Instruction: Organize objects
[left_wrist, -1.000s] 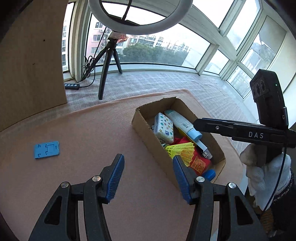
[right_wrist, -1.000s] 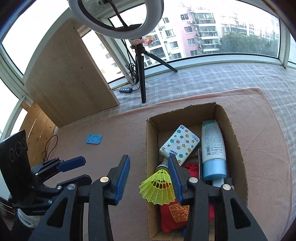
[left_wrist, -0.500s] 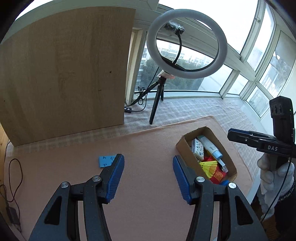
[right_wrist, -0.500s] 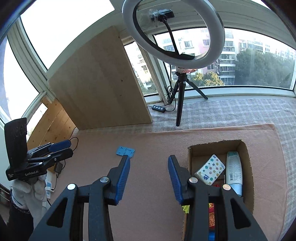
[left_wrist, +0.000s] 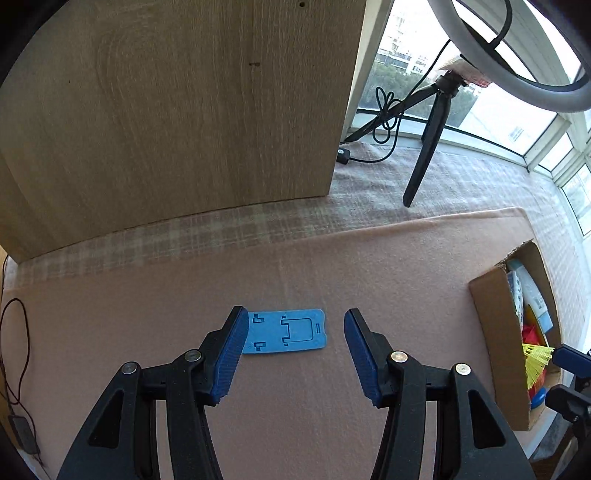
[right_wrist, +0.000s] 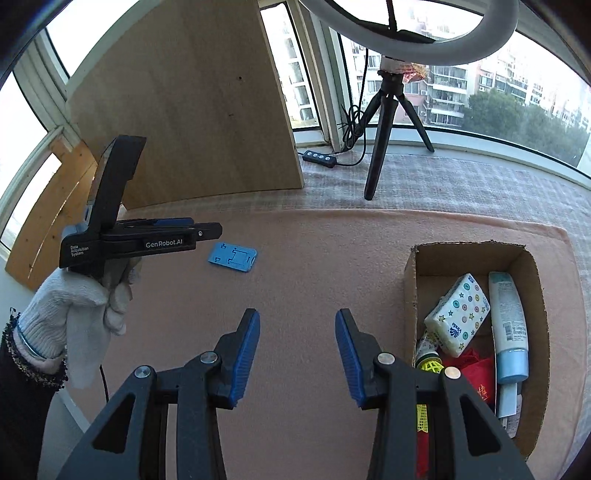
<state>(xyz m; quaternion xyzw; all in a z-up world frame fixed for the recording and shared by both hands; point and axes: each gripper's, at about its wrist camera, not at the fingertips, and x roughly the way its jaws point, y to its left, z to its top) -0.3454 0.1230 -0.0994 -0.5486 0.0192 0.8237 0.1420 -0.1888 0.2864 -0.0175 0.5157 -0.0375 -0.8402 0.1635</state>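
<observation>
The counter (right_wrist: 314, 280) under its pink cloth is nearly bare, and the cardboard box (right_wrist: 412, 295) at its right end is already holding a bottle, a tissue pack and a yellow shuttlecock. The left gripper (left_wrist: 293, 349) is hanging with its fingers spread wide and empty, the blue plastic card (left_wrist: 286, 331) lying flat on the cloth just beyond and between them. The right gripper (right_wrist: 297, 350) is waiting open beside the box. Picking up the card looks like the step in hand; next, lowering and pinching its thin edges.

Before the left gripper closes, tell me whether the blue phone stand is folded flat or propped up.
Folded flat: the blue phone stand lies flush on the pink mat, with no panel raised in either view.
</observation>
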